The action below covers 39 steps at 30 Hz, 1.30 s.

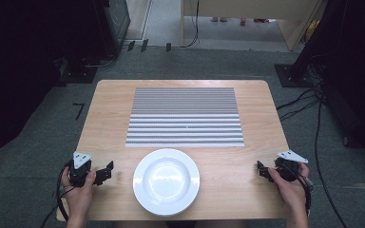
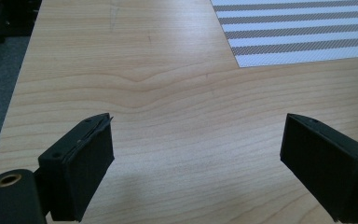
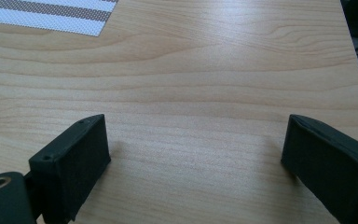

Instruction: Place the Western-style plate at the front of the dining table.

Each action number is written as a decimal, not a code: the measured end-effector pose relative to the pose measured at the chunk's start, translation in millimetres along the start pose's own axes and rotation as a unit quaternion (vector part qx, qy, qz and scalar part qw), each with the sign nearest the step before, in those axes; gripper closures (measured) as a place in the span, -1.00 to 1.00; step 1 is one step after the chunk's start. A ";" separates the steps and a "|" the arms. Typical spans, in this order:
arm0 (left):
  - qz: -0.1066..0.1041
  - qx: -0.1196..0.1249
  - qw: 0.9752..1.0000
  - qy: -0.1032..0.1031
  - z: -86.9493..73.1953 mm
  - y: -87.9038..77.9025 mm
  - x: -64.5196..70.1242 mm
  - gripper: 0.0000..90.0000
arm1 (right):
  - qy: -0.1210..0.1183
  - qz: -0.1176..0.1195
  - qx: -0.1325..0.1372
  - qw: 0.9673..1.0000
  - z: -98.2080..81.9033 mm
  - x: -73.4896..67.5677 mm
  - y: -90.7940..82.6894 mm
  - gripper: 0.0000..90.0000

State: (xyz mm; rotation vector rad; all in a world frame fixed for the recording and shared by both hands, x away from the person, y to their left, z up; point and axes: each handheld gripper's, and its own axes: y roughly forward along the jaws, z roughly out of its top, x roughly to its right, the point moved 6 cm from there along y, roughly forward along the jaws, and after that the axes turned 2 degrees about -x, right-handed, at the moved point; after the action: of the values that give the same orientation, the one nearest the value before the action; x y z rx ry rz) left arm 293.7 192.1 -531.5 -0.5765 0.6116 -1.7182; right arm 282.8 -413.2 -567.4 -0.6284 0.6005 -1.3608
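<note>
A white round plate (image 1: 166,180) lies on the wooden table (image 1: 109,123) near its front edge, in the middle. Behind it is a grey-and-white striped placemat (image 1: 185,116), whose corner shows in the left gripper view (image 2: 303,32) and in the right gripper view (image 3: 51,14). My left gripper (image 1: 105,172) rests low at the front left, left of the plate, open with nothing between its jaws (image 2: 196,158). At the front right, my right gripper (image 1: 263,171) is likewise open over bare wood (image 3: 196,158).
The table stands on grey carpet (image 1: 43,128). Cables (image 1: 309,109) trail on the floor to the right, and dark equipment (image 1: 90,42) stands at the back left. A light wooden piece of furniture (image 1: 247,14) is beyond the table.
</note>
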 end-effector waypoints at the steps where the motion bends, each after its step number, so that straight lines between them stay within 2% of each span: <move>1: -0.003 0.002 1.000 -0.003 0.9 -0.8 1.2 -0.79 | 0.001 0.000 0.000 1.000 0.1 -0.2 0.1 -0.84; 5: -0.015 0.008 1.000 -0.011 3.1 -3.5 4.5 -0.79 | 0.001 -0.001 -0.001 1.000 0.5 -0.6 0.7 -0.86; 11: -0.027 0.018 0.999 -0.012 6.3 -6.6 11.5 -0.78 | 0.004 -0.004 -0.002 1.000 1.1 -1.8 1.7 -0.91; 14: -0.030 0.020 0.999 -0.011 7.9 -7.6 13.0 -0.78 | 0.020 -0.004 -0.002 1.000 2.6 -2.8 2.9 -0.94; 15: -0.032 0.022 0.999 -0.013 8.6 -8.1 13.0 -0.78 | 0.028 -0.012 -0.002 1.000 2.4 -3.2 2.4 -0.95; 17: -0.034 0.025 0.999 -0.018 9.8 -9.4 12.7 -0.78 | 0.017 -0.018 -0.027 0.999 3.3 -8.0 1.2 -1.00; 20: -0.039 0.028 0.999 -0.023 10.8 -10.9 12.8 -0.79 | 0.010 -0.022 -0.011 1.000 8.3 -13.6 -0.7 -1.00; 21: -0.043 0.030 0.998 -0.027 11.8 -11.7 13.7 -0.78 | 0.021 -0.011 0.008 1.000 15.4 -21.4 -4.6 -1.00; 24: -0.052 0.032 0.998 -0.031 13.1 -13.0 16.6 -0.78 | 0.041 -0.006 0.014 0.999 21.1 -26.5 -8.7 -1.00; 26: -0.056 0.033 0.997 -0.030 13.8 -13.9 18.5 -0.78 | 0.050 0.007 0.023 0.998 25.3 -31.4 -12.8 -1.00; 31: -0.064 0.035 0.997 -0.030 15.8 -15.8 24.0 -0.78 | 0.050 0.023 0.040 0.998 35.5 -44.3 -22.1 -1.00; 35: -0.091 0.041 0.994 -0.047 18.6 -18.2 28.4 -0.78 | 0.052 0.034 0.052 0.997 42.4 -56.1 -28.6 -0.99; 39: -0.098 0.043 0.993 -0.048 19.9 -19.4 32.5 -0.78 | 0.061 0.044 0.065 0.995 48.5 -67.1 -35.9 -0.88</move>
State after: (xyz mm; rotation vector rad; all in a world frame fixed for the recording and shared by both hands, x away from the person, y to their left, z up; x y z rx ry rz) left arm 285.9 162.3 -501.8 -0.6716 0.4216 -1.8797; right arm 284.9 -347.2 -505.9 -0.4103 0.6246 -1.3500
